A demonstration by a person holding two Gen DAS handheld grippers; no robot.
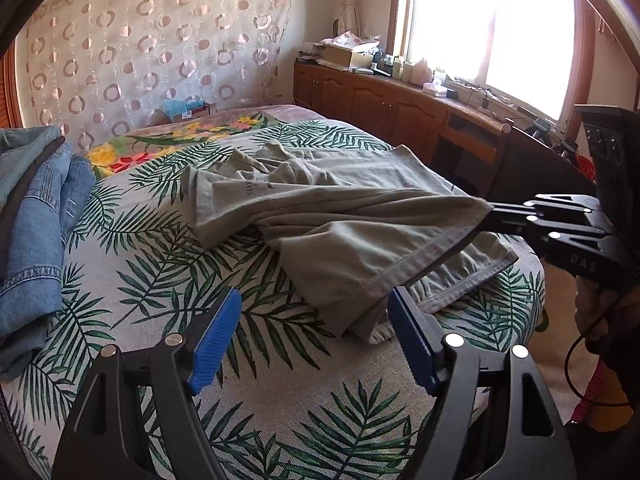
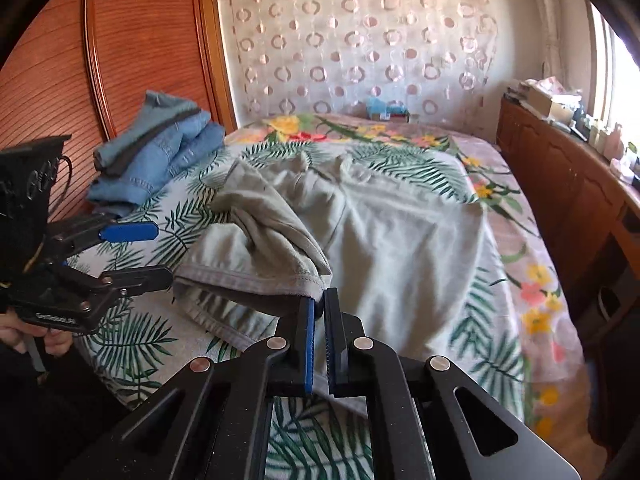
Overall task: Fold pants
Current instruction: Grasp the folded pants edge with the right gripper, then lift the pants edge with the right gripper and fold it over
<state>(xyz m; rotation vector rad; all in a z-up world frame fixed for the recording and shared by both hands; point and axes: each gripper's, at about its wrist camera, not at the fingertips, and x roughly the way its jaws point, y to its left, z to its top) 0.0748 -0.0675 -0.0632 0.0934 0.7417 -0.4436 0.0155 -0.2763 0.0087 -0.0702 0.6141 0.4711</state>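
Item: pants (image 1: 344, 216), grey-green, lying crumpled across the middle of the bed (image 1: 168, 280) on its leaf-print cover. One leg hem is lifted off the cover; the other leg lies beneath it, waist end bunched toward the far side.

Right gripper (image 2: 319, 308): jaws closed on the corner of the raised hem, holding it above the bed.

Left gripper (image 1: 314, 336): jaws wide apart, holding nothing, hovering just short of the near hem.

Step in hand, as judged: the start of the fold, with one leg gathered and the lengthwise lay-over not yet made.

Next move calls for: the left gripper to take the free corner of the same hem, so both ends travel together and the leg lands flat on its mate.

Surroundings: stack of folded jeans (image 1: 36, 216) at the bed's left side; wooden cabinet (image 1: 384, 104) under the window (image 1: 492, 28); patterned curtain (image 1: 152, 48) behind.
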